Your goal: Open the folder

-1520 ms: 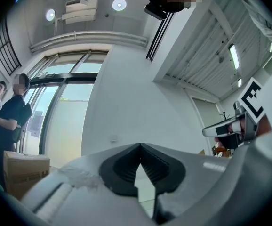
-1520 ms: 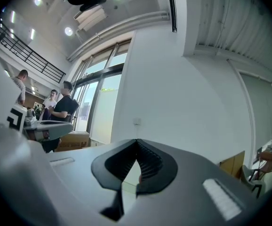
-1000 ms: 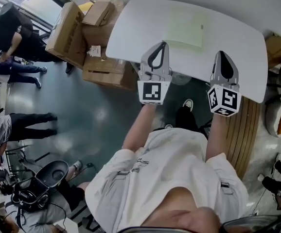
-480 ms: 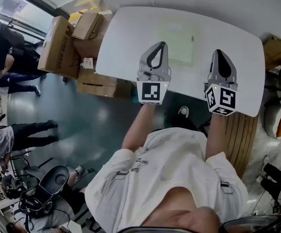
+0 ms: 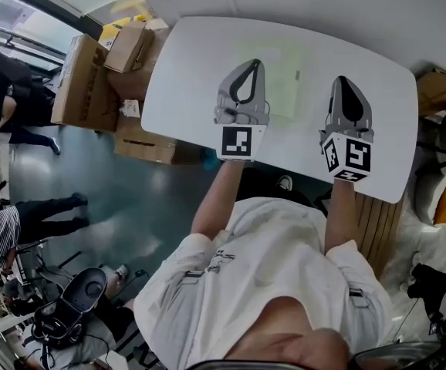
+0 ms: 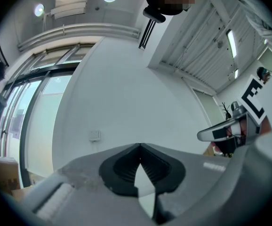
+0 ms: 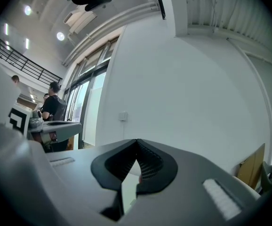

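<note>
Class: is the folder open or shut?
Shut: the folder lies flat on the table as a single pale rectangle, no cover lifted.

The left tool (image 5: 254,62) covers the left part of the pale folder (image 5: 287,74), whose edges are too faint to trace. In both gripper views each tool's own body hides the bench (image 5: 183,75) beneath.

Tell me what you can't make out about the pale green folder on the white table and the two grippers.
Pale green flat folder: head view, left part hidden behind the left gripper; too faint to tell its opening edge.
Gripper views: both face the white wall; folder out of frame.
Right gripper: height above the white table unclear from overhead.
</note>
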A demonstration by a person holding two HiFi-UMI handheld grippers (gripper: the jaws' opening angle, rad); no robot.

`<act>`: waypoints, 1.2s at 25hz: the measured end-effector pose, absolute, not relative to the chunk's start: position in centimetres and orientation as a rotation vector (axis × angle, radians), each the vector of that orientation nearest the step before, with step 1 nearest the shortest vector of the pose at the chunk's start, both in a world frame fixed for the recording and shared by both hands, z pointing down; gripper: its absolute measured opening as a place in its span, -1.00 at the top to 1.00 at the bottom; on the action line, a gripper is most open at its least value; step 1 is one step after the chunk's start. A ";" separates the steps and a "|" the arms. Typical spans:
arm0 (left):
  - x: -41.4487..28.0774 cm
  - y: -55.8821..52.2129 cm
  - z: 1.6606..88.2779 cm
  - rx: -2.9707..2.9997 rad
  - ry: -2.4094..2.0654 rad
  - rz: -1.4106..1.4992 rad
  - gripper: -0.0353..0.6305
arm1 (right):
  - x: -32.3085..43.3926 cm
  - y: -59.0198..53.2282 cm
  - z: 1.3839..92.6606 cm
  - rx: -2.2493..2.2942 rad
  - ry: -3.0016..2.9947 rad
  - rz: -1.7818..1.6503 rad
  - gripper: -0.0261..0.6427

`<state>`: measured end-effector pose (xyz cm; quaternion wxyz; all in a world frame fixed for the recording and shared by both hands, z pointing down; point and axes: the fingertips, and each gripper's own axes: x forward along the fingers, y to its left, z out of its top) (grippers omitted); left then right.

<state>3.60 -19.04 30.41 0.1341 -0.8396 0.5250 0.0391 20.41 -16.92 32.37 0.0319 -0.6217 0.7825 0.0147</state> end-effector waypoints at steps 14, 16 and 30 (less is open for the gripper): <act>4.9 -23.4 32.6 -2.456 1.473 0.089 0.89 | 20.8 -21.3 34.6 -1.931 2.406 0.003 0.92; 5.7 -22.7 33.0 -2.457 1.471 0.070 0.89 | 21.5 -20.6 35.0 -1.928 2.411 -0.009 0.92; 6.5 -21.8 39.9 -2.520 1.398 -0.052 0.89 | 19.2 -22.0 40.5 -1.903 2.498 -0.119 0.92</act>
